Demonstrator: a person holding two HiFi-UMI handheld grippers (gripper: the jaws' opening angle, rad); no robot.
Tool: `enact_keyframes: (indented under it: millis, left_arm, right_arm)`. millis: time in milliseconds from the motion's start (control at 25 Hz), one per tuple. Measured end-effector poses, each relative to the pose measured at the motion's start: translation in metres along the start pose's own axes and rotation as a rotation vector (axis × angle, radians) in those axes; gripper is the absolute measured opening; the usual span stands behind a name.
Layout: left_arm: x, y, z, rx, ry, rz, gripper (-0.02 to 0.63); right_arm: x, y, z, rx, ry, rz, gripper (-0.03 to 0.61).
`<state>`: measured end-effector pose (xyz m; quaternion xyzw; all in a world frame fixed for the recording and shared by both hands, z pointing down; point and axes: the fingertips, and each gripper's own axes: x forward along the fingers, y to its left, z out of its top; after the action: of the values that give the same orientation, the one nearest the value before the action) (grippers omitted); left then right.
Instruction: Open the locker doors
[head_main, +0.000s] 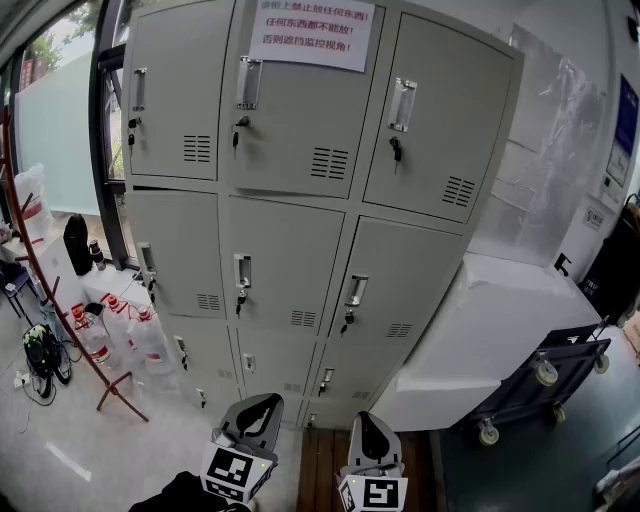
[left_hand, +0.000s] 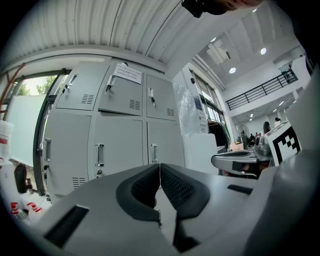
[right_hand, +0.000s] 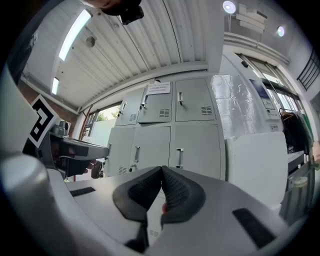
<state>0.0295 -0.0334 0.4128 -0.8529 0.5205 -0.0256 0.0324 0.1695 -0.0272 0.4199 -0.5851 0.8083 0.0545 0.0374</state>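
Grey floor runs up to a bank of grey metal lockers (head_main: 300, 250) standing 3 columns wide against the wall, beside a tall window (head_main: 60, 120) on the left. Every locker door in view looks closed. Each door carries an upright metal handle, such as the one on the middle door of the second row (head_main: 242, 270), with a key (head_main: 240, 300) hanging in the lock just under it. A white paper notice (head_main: 313, 32) with red print is stuck across the top middle door. To the right of the lockers stands a big white box (head_main: 500, 320), and a dark cart (head_main: 540, 380) on pale wheels is parked against it. On the floor at the left sit several clear bottles (head_main: 140, 335) with red labels, near a red stand (head_main: 60, 310).

Both claws are at the bottom of the head view, well apart from the lockers and touching none of them. The left claw (head_main: 264, 402) (left_hand: 160, 167) points level at the doors, its 2 ribbed black pads (left_hand: 177, 189) pressed together with nothing between them. The right claw (head_main: 364, 418) (right_hand: 162, 170), just beside it, is likewise fully closed and empty
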Motion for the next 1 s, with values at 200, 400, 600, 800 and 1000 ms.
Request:
enact_keyframes:
  millis: [200,400,600,800,1000]
  left_arm:
    - [0.004,0.000,-0.001,0.003,0.001,0.003,0.025]
    - [0.009,0.001,-0.001,0.010,0.005,0.006,0.025]
    - [0.019,0.007,0.000,0.013,0.003,0.020,0.025]
    - [0.041,0.027,-0.004,0.010,0.012,0.032,0.025]
    - [0.082,0.054,-0.011,0.002,0.017,0.025,0.025]
  right_arm:
    - [0.003,-0.004,0.003,0.001,-0.015,0.000,0.015]
    - [0.013,-0.008,0.002,0.000,-0.012,0.001,0.017]
    - [0.030,-0.012,-0.011,-0.041,0.034,0.034,0.017]
    - [0.064,-0.017,-0.018,-0.041,0.044,0.044,0.017]
    - [0.109,-0.026,-0.026,-0.059,0.046,0.034,0.017]
